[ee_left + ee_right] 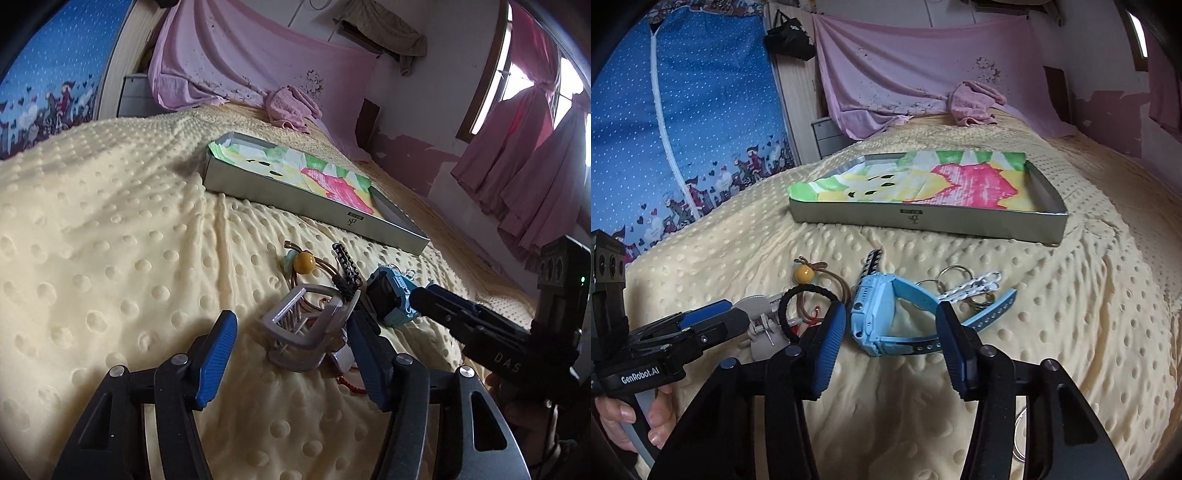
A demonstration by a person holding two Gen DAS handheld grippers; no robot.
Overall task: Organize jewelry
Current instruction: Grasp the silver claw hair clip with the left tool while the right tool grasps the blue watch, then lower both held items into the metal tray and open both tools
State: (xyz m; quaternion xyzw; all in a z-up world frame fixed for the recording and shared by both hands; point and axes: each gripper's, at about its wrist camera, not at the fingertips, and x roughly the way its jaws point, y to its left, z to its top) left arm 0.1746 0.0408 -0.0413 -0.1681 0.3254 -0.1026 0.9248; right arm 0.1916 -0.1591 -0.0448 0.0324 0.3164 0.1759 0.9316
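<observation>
A pile of jewelry lies on the cream dotted blanket (110, 206). My left gripper (291, 321) is open around a clear mauve hair claw clip (295, 332); its right pad is at the clip and its left pad stands apart. My right gripper (892, 308) is open with a light blue watch (875, 314) between its pads, which sit close to the case and the strap. Around these lie a yellow-bead hair tie (303, 263), a black hair tie (809, 295), a black chain (347, 262), and key rings with a white chain (975, 282).
A shallow grey tin tray (923, 221), lined with a floral cloth, stands just beyond the pile. A crumpled pink towel (975, 99) lies at the bed's far end. A blue patterned wardrobe (683, 129) stands at the left. A person's hand (653, 417) holds the left gripper.
</observation>
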